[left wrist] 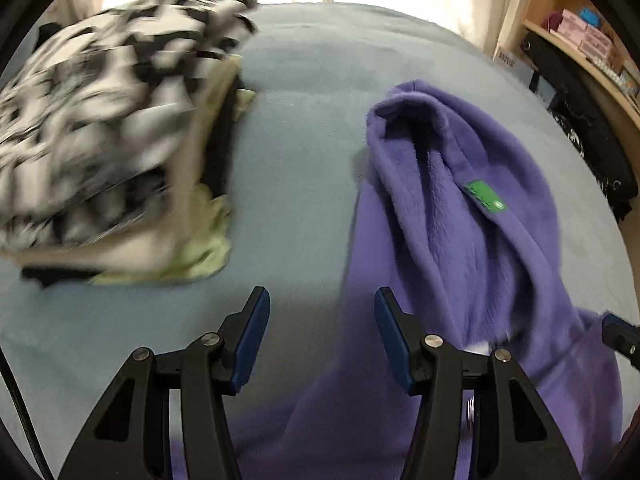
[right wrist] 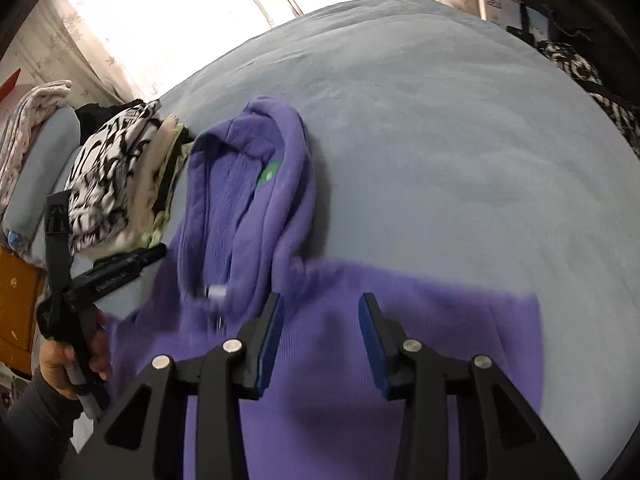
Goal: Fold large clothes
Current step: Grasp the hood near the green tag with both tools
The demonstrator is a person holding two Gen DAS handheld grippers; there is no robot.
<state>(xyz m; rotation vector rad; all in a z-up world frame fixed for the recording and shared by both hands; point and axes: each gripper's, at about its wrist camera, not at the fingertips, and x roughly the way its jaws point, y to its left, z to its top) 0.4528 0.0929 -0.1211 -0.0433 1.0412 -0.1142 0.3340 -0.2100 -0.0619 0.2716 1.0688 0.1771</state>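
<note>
A purple fleece hoodie [left wrist: 460, 240] lies on the light blue bed [left wrist: 312, 120], its hood turned up and a green label [left wrist: 486, 198] showing inside. My left gripper [left wrist: 320, 300] is open and empty, hanging over the hoodie's left edge and the sheet. The right wrist view shows the hoodie [right wrist: 320, 360] spread flat under my right gripper [right wrist: 321, 308], which is also open with nothing between its pads. A hand holds the left gripper [right wrist: 108, 226] at that view's left edge. One right fingertip [left wrist: 618, 334] shows at the left wrist view's right edge.
A stack of folded clothes [left wrist: 104, 140] with a black-and-white patterned piece on top sits left of the hoodie. Right of the bed are a wooden shelf with boxes [left wrist: 580, 36] and dark clothing [left wrist: 596, 152]. A pillow [right wrist: 52, 148] and bright curtains lie beyond.
</note>
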